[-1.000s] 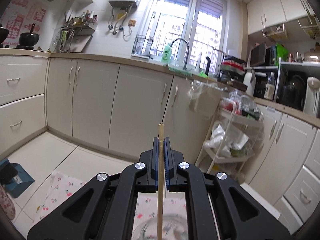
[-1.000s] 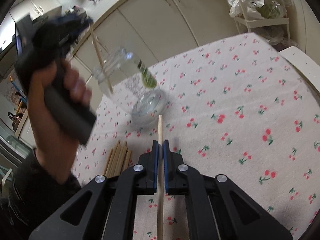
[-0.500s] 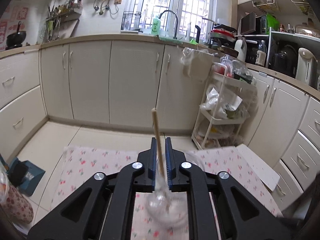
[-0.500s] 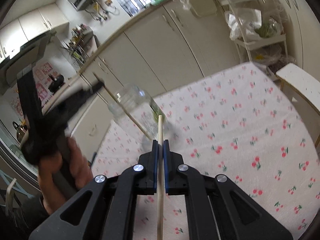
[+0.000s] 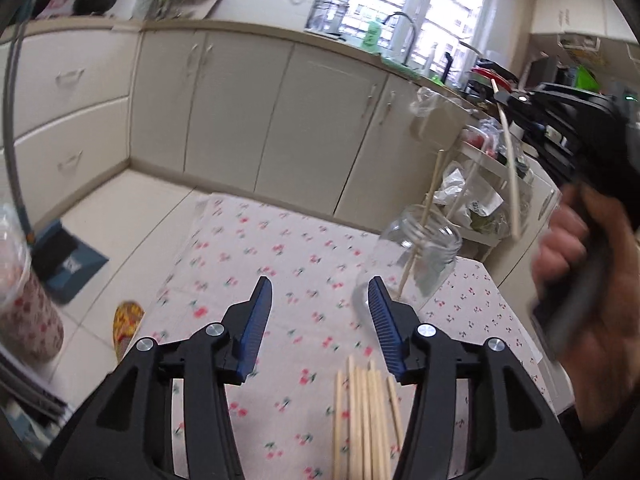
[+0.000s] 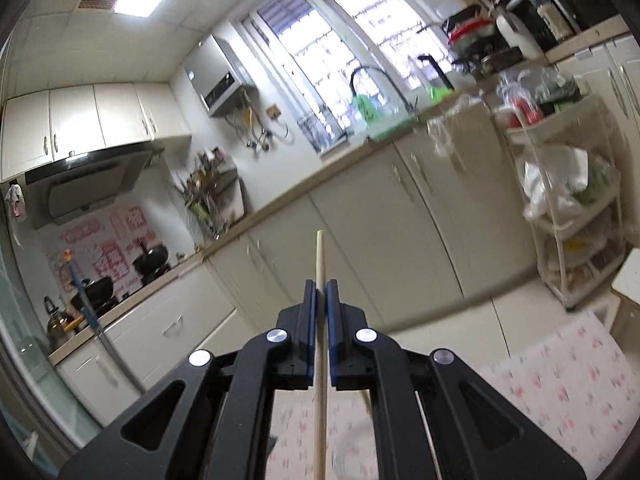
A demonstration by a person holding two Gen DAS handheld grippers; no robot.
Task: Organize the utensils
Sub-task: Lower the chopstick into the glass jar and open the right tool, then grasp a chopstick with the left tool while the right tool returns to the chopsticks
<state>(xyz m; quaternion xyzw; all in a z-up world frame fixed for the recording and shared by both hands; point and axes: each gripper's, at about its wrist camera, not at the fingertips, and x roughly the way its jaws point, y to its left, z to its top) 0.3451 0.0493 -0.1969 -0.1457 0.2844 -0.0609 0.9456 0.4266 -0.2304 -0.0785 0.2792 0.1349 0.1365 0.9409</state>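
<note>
My left gripper (image 5: 320, 284) hangs over the cherry-print tablecloth (image 5: 280, 264); its jaws are opening and nothing is between them. Just right of it a clear glass jar (image 5: 416, 264) holds one wooden chopstick (image 5: 426, 216) that leans out of its mouth. A bundle of several loose chopsticks (image 5: 368, 416) lies on the cloth below the right finger. At the right edge a person's hand (image 5: 580, 288) holds my right gripper (image 6: 320, 292), raised above the jar. It is shut on a chopstick (image 6: 320, 360) and points at the cabinets.
A white trolley rack (image 6: 568, 220) with bags stands beyond the table's far right corner. Cream cabinets (image 5: 312, 128) line the back. A patterned cup (image 5: 24, 304) stands at the far left, with a blue dustpan (image 5: 64, 256) and a yellow slipper (image 5: 126, 328) on the floor.
The left gripper let its chopstick go into the jar, opened and drew back to the left and down. The right gripper rose with its chopstick and tilted up from the table toward the cabinets.
</note>
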